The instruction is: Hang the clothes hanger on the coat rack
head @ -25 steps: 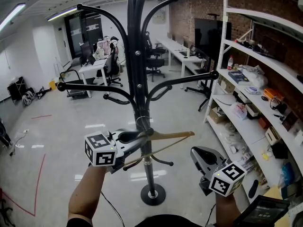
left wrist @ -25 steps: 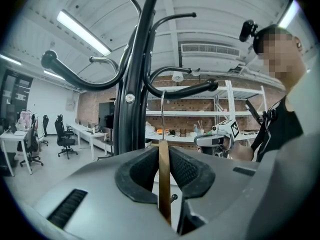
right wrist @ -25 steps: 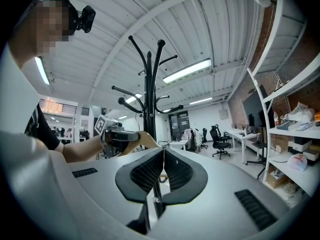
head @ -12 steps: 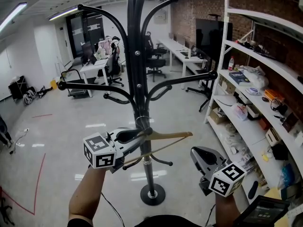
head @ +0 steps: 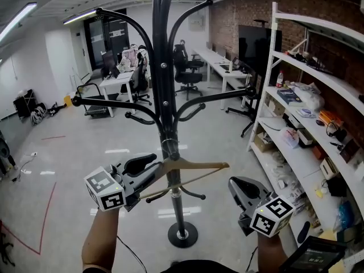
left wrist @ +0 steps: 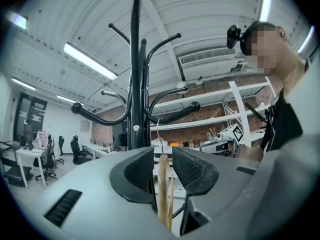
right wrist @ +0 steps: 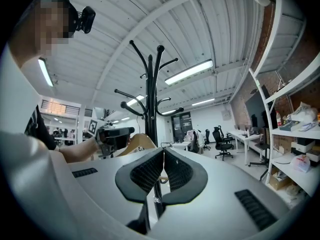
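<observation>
Seemingly hanger (head: pixel 199 165) hooks coat rack (head: pixel 164 84); shelves (head: pixel 333 83) hold boxes (head: pixel 326 165)

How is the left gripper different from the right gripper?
The left gripper has its jaws apart, having just been opening, with the wooden hanger loose between them; the right gripper has its jaws together with nothing in them. The left gripper is close beside the coat rack pole; the right gripper sits apart, off to the pole's right. Both are the same grey and black.

Left gripper (head: pixel 152 170): grey, marker-cubed, held level; jaws just opened, apart around the wooden hanger (head: pixel 199 165).
Right gripper (head: pixel 235 185): grey, level, jaws together.
</observation>
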